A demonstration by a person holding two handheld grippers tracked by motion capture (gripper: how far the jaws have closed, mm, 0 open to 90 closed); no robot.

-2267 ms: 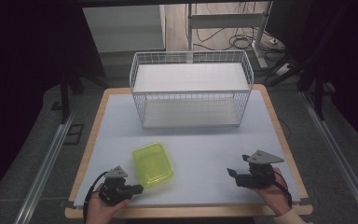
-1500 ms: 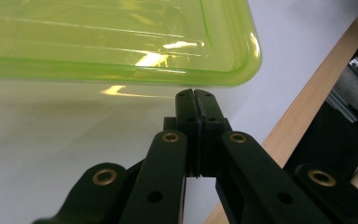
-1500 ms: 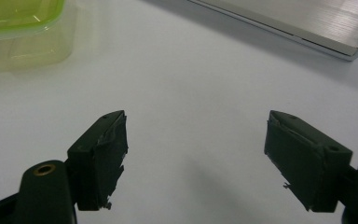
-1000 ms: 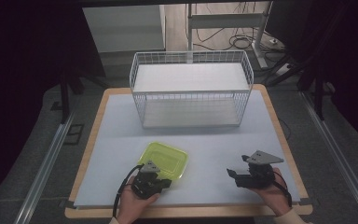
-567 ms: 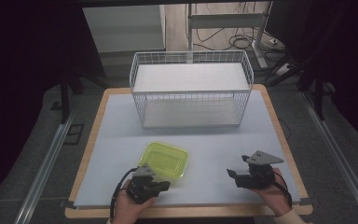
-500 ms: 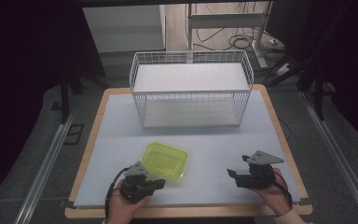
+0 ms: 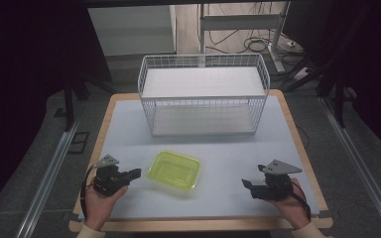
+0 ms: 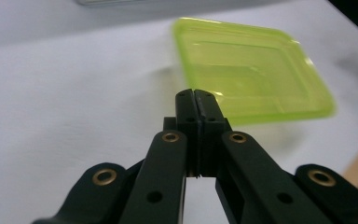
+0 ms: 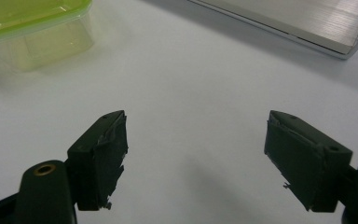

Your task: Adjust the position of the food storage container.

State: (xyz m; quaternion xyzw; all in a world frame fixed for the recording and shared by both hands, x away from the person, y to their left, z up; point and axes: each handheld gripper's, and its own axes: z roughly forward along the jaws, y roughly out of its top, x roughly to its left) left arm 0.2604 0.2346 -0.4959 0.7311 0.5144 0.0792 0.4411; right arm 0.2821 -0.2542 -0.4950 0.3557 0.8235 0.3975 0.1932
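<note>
- While the person's two hands are resting at the near edge of the table (image 7: 129, 124), a lime-green container (image 7: 174, 170) is sitting open side up on the pale surface between them, nearer the left hand.
- The left gripper (image 7: 134, 173) is lying near the left corner, its jaws clenched flat against each other with nothing between them; they are pointing right toward the container's left rim, just beside it but apart from it.
- Seen along the left gripper (image 8: 194, 100), the container (image 8: 251, 70) is spreading out beyond the closed tips, its rim bright and its inside bare.
- The right gripper (image 7: 246, 184) is sitting near the right corner, well apart from the container, jaws pointing left.
- Seen along the right gripper (image 9: 196, 140), its jaws are standing wide apart and released, only bare table between them; the container (image 9: 37, 28) is showing far off at the upper left.
- A white wire basket (image 7: 203, 62) is standing at the far side of the table, well clear of both hands.
</note>
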